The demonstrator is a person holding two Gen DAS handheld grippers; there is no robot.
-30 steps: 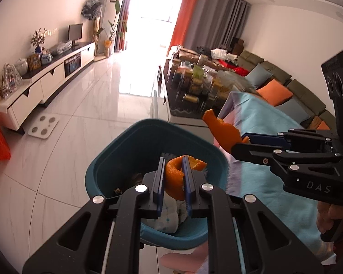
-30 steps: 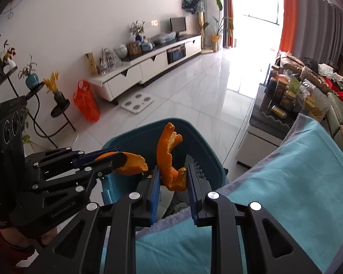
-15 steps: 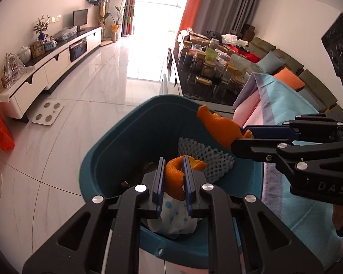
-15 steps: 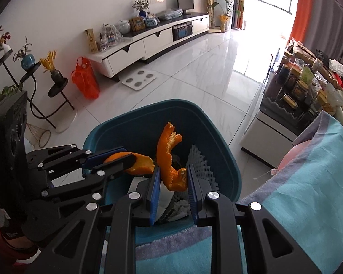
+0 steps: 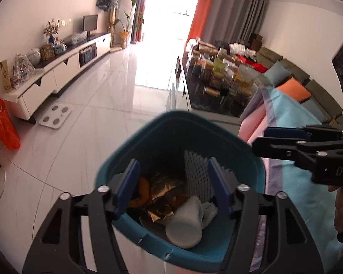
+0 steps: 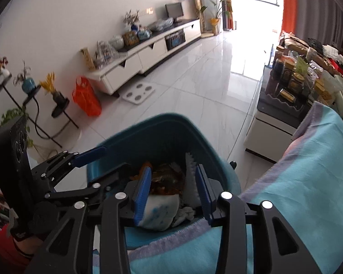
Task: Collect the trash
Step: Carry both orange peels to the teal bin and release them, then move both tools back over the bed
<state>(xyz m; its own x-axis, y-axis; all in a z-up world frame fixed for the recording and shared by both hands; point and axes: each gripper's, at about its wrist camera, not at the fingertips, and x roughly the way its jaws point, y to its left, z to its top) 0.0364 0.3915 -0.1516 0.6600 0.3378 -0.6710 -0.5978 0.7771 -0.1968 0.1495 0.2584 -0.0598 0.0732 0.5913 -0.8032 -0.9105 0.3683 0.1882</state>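
The left gripper (image 5: 173,182) is hanging over the teal bin (image 5: 148,137) with its fingers (image 5: 129,186) spread wide, holding nothing. The bin is sitting on the floor (image 5: 80,118), just beside the blue blanket (image 5: 292,118), and it is filling the 6 o'clock part of both views. Inside it, going from left to right, an orange peel (image 5: 144,188) is lying at about 9 o'clock, crinkly brown wrappers (image 5: 164,189) are in the middle, a gray paper cup (image 5: 185,226) is tipped on its side at 6 o'clock, and a white foam net (image 5: 195,173) is standing up at 1 o'clock. The right gripper (image 6: 172,187) is also over the bin, on the blanket side, and its fingers (image 6: 142,194) are spread too, with nothing between them. The trash looks light and soft. The peel is probably bendy and a bit slippery, so pinching a thick edge seems best. The cup may squash, so a gentle hold on its rim looks safest. The net is squishy and can be grabbed anywhere. I see no trash lying outside the bin here.
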